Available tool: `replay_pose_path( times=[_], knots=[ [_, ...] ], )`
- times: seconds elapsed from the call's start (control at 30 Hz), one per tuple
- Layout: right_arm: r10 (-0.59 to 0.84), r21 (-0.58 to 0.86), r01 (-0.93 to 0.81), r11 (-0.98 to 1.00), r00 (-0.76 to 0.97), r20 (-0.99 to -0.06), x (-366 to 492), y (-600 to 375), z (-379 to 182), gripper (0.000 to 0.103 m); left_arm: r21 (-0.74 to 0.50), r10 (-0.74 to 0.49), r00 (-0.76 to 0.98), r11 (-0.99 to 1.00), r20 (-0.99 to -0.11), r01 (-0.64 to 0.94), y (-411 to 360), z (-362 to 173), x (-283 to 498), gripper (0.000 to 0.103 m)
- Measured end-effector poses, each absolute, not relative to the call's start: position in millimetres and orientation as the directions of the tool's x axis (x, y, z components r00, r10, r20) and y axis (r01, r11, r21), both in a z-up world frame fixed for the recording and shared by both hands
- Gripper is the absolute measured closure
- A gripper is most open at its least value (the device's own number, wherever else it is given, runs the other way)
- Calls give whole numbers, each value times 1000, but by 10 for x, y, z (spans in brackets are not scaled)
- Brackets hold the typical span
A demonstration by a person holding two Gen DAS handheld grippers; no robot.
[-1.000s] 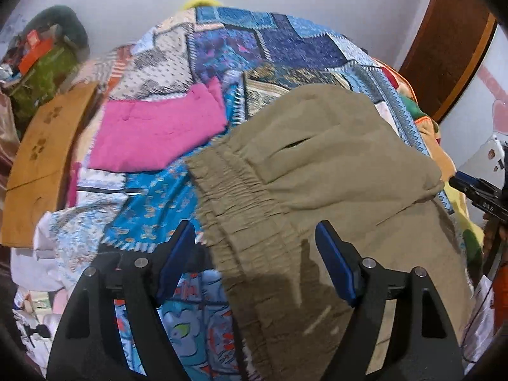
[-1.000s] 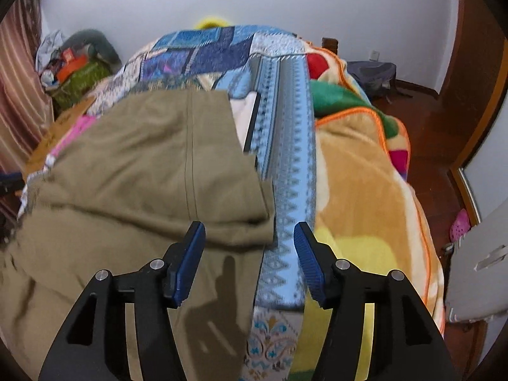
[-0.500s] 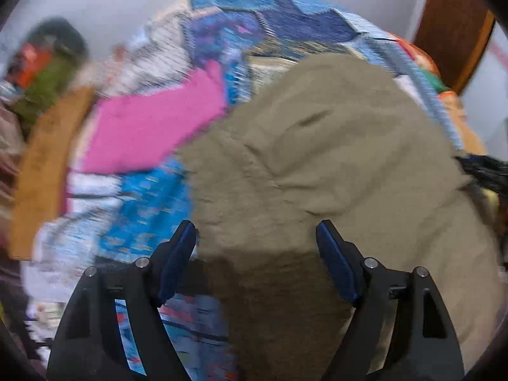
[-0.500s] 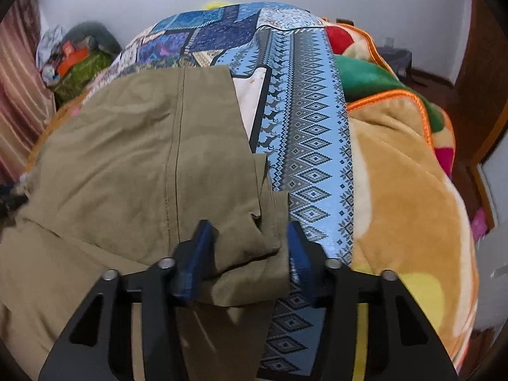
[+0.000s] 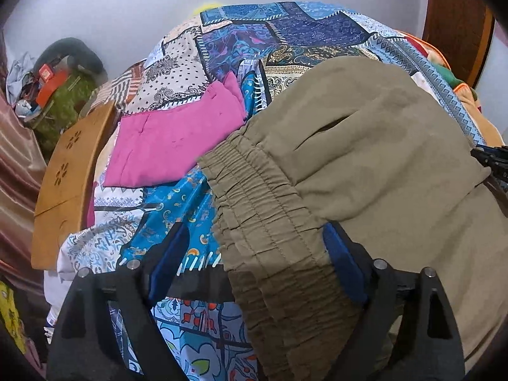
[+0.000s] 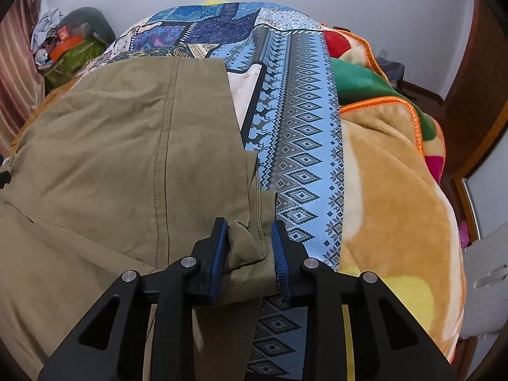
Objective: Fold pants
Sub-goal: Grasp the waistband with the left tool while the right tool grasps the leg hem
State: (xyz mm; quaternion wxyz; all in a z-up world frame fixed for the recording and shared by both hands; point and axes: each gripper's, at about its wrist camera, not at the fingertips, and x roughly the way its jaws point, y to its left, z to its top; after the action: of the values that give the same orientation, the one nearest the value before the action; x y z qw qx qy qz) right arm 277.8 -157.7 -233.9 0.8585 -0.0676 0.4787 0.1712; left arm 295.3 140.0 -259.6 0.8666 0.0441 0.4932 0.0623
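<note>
Olive-khaki pants lie spread over my patchwork bedspread, filling the right half of the left wrist view, their elastic waistband running from about ten o'clock down to six. My left gripper stands wide, its jaws having just been opening; the waistband sits between them, against the right pad, while the left pad hangs over blue-patterned cloth, clear of the pants. A folded pink garment lies at ten o'clock, just beside the waistband. On the other camera, my right gripper has just been closing and now stands narrow, its blue pads pinching a bunched hem corner of the pants. An orange fleece blanket lies at three o'clock.
</note>
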Motion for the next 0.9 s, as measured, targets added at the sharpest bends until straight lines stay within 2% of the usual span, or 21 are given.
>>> replay_pose_path(
  times=[0.17, 0.37, 0.5, 0.63, 0.9],
  knots=[
    [195, 26, -353, 935, 453, -870, 2795, -1554, -2270, 74, 50, 88, 481, 995, -873, -91, 1486, -2425, 2875, 15],
    [197, 32, -375, 927, 411, -890, 2759, -1527, -1986, 67, 46, 110, 528, 990, -842, -134, 1734, -2125, 2770, 15],
    [235, 21, -417, 909, 468, -852, 2754, -1435, -1703, 47, 1, 102, 534, 982, -839, -187, 1960, -2071, 2893, 15],
    [273, 21, -437, 899, 524, -806, 2923, -1294, -1504, 35, -30, 84, 513, 978, -854, -209, 2097, -2177, 3136, 15],
    [270, 9, -441, 898, 534, -801, 3551, -1000, -1671, 34, -61, 32, 442, 979, -896, -194, 2146, -2654, 3623, 15]
  ],
)
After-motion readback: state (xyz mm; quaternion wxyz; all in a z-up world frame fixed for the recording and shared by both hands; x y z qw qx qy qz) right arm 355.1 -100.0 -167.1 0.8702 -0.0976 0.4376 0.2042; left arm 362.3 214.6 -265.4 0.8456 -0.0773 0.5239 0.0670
